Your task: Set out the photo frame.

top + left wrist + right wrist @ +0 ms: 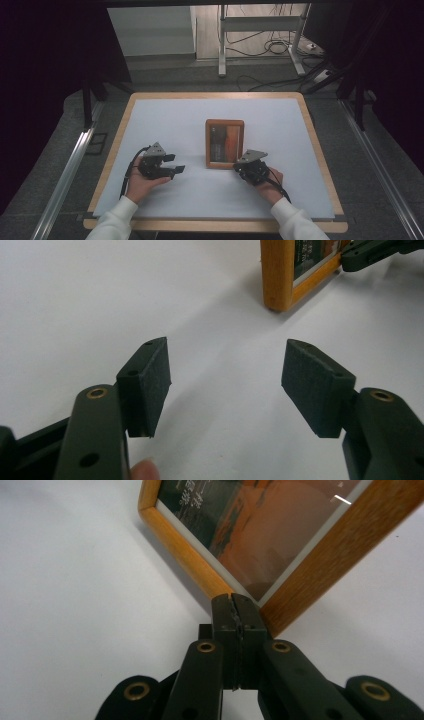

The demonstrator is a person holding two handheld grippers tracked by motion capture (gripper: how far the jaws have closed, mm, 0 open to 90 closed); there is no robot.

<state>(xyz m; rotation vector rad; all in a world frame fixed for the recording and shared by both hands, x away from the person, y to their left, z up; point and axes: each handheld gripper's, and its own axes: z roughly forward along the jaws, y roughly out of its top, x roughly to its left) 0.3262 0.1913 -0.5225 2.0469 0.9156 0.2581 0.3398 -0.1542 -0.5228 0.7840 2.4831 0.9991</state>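
Your right tongs (235, 600) are pressed fully together with nothing between them, their tips at the near corner of the wooden picture frame (224, 143), touching it or just short of it. The frame lies flat on the white desk (165, 120), directly ahead of the right tongs and off to the far right of your left tongs (225, 382), which stand open and empty, well apart from it.

The risk I see is a push rather than a lift: closed tips nudging that corner would likely skate the frame across the smooth desk or spin it. If you try to wedge under the edge, the tips may slip off and scrape the glass. With the left tongs that far off, nothing braces the opposite side, so any shove goes unchecked.
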